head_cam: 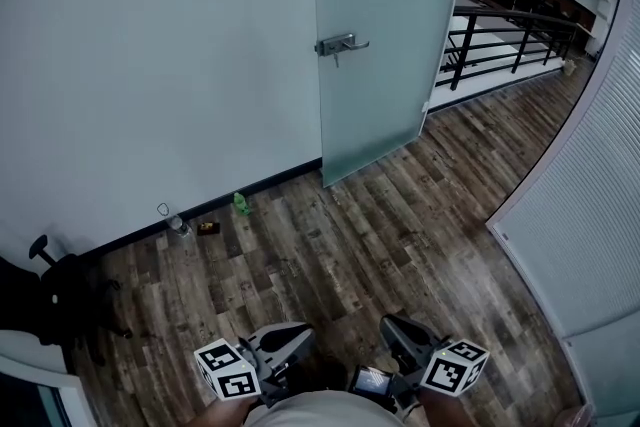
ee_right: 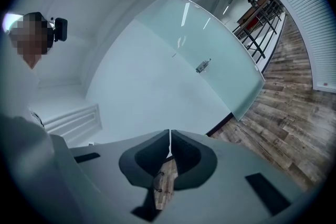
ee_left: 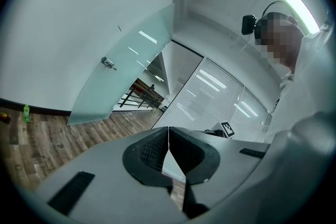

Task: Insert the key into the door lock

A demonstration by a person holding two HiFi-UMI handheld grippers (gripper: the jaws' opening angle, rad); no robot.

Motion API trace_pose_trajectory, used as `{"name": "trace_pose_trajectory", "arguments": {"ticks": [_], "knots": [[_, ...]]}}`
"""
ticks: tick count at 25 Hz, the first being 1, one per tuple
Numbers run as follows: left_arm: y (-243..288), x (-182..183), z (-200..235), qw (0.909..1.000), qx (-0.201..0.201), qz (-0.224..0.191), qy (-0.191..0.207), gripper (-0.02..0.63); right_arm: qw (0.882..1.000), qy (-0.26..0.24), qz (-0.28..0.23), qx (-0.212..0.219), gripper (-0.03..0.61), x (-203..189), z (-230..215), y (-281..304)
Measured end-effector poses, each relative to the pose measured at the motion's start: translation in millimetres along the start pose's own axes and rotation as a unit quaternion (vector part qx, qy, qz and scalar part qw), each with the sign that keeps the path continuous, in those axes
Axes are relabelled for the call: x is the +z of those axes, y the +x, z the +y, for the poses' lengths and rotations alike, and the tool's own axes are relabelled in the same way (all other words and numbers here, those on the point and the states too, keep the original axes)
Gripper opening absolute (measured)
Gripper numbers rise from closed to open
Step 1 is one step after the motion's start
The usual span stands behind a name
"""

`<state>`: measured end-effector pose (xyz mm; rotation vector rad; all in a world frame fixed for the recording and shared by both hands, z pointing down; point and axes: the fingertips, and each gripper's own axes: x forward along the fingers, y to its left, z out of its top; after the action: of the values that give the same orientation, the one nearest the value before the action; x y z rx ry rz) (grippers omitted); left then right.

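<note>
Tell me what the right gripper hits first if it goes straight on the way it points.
Probably the white wall, left of the frosted glass door: the right gripper aims there and nothing nearer shows in its line, though depth is unclear.
</note>
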<state>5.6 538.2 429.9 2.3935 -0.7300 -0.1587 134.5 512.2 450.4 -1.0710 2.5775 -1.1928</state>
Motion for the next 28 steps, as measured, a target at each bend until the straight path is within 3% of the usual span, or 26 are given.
{"name": "trace_pose_trajectory", "arguments": {"ticks": [9, 28], "knots": [[3.7, 23.5, 27.3, 0.9999, 0.001, -0.014, -0.005, 0.017, 1.0, -0.011, 0.003, 0.004, 0.014, 13.7, -1.6, 34.8], [23.5, 133.0, 163.0, 0.9986, -0.048, 0.019, -0.003, 0.017, 0.997, -0.047, -0.057, -0.016, 0.014, 108.6, -1.0, 197.8]]}}
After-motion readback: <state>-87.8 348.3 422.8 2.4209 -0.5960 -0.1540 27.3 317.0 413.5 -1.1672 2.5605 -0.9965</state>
